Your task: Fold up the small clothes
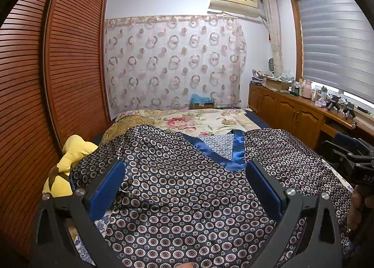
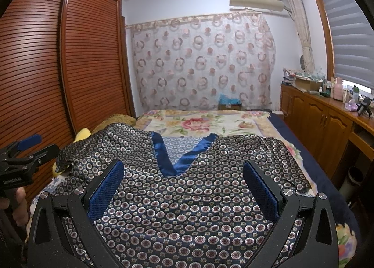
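Patterned satin top [image 2: 187, 197], dark navy with small ringed medallions and a shiny blue V-neck band [image 2: 173, 151], lies spread flat on the bed, its neckline pointing away from the cameras and its sleeves reaching out to either side. It rests on a floral bedspread [image 2: 198, 122]. The left gripper [image 1: 185, 188] hangs just above the cloth with its blue-padded fingers spread wide, gripping nothing. The right gripper [image 2: 183, 188] is likewise wide open over the garment's body and empty. A yellow plush toy [image 1: 67, 162] sits at the bed's left edge, beside a slatted wooden wardrobe [image 1: 46, 80]. A circle-print curtain [image 2: 201, 62] covers the far wall, and a wooden cabinet [image 2: 327, 122] runs along the right.
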The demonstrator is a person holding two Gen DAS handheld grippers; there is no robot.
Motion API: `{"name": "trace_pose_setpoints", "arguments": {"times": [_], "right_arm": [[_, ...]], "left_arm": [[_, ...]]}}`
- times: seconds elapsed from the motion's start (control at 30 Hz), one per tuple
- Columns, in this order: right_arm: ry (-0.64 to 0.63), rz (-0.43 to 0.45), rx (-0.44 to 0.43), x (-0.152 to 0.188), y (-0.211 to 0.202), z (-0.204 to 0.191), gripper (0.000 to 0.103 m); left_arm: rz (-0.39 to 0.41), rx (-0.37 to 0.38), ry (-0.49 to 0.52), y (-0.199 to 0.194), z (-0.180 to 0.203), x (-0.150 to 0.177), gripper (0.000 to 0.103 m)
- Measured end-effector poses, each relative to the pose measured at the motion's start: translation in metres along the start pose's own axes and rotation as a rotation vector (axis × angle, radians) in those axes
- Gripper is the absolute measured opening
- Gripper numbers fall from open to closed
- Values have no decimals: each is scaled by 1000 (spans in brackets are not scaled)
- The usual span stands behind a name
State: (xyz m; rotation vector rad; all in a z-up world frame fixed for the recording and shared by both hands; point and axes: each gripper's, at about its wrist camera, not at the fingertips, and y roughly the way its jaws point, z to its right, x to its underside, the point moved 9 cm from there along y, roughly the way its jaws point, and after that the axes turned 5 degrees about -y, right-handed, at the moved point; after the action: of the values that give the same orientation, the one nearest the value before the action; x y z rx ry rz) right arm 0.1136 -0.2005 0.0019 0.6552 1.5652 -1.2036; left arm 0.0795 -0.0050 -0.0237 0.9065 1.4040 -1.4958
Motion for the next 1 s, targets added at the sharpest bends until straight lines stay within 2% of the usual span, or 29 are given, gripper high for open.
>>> {"name": "trace_pose_setpoints", "arguments": {"times": [0.53,0.77,1.0], "right_arm": [[-10,-11,-5,3,5,-4,103],[-26,-38,-16,15,19,-11,103],[-46,-76,-42,24,39,-16,103]], "left_arm": [[-20,2,0,3,-3,8,103],[-62,6,-6,14,-23,19,103],[-117,-26,-8,30,-56,36,103]]}}
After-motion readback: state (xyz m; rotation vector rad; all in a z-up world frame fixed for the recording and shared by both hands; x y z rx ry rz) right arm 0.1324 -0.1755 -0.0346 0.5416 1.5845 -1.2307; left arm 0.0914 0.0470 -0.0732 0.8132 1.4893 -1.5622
